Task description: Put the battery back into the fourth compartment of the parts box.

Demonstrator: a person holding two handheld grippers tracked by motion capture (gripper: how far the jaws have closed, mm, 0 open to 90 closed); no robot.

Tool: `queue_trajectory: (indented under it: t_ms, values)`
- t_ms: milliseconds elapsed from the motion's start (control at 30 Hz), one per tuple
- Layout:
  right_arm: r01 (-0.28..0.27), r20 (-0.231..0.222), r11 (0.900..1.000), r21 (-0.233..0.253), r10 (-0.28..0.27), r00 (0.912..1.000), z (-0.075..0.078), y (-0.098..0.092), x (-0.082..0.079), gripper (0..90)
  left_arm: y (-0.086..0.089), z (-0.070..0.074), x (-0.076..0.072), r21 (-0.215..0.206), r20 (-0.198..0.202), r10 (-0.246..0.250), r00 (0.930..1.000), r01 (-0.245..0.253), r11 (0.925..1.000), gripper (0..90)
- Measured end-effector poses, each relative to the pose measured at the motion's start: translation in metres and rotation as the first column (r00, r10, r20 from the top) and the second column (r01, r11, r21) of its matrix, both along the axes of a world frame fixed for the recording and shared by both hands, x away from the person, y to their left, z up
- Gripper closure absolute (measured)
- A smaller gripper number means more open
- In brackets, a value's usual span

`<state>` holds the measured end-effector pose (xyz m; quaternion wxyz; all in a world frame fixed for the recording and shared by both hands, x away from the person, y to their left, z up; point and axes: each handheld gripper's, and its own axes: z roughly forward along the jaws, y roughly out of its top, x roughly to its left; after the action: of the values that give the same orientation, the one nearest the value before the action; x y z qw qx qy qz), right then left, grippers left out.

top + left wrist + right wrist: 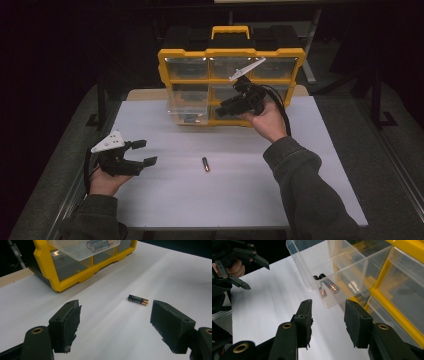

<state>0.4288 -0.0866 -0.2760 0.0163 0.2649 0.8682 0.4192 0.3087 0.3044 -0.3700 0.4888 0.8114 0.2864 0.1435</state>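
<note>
Black foam-faced pads line the jaws of the left gripper (113,320), which stand wide apart with nothing between them, low over the white table (320,165). Just ahead of those jaws lies the small black cylindrical battery with a copper-coloured end (138,299), flat on its side and alone in the middle of the sheet, clear of everything else. From where I stand, this looks like the approach before a pick: the left gripper is lined up on the battery but not yet touching it. The next move, I would judge, is to come forward and down until the pads straddle the slim body, then close squarely, since a smooth round cell could roll or squirt out.

Farther back, the right gripper (328,322) hangs open and empty too, held up beside the pulled-out clear plastic drawer (312,270) of the yellow-framed organiser box with the black back (165,67). That drawer is thin-walled, glossy and see-through, and already holds two similar batteries (329,286) at its bottom, probably where the loose one belongs.
</note>
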Motion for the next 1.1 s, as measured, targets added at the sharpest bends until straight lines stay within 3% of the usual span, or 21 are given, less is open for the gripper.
queue_trajectory:
  t_ms: [600,733,800,933,1100]
  values:
    - [-0.005,-0.025,1.000,-0.015,0.005,0.9997,-0.028,0.004,-0.017,52.8,0.000,0.000,0.000,0.000,0.001,0.000,1.0000,0.000,1.0000,23.0]
    - [-0.021,-0.010,0.999,-0.035,0.021,0.9997,-0.036,0.006,-0.018,52.2,0.000,0.000,0.000,0.002,0.000,-0.001,1.0000,0.001,1.0000,23.1]
    - [-0.016,-0.031,1.000,-0.025,0.015,0.9994,-0.038,0.008,-0.021,52.0,0.000,0.000,0.000,0.003,-0.002,-0.002,1.0000,0.002,1.0000,23.0]
    - [-0.025,-0.022,0.999,-0.034,0.024,0.9995,-0.046,0.009,-0.022,51.9,0.000,0.000,0.000,0.003,0.000,-0.003,1.0000,0.003,1.0000,23.1]
    - [-0.018,-0.046,0.999,-0.028,0.016,0.9988,-0.054,0.013,-0.026,50.9,-0.001,0.000,0.000,0.004,-0.001,-0.002,1.0000,0.002,1.0000,23.1]
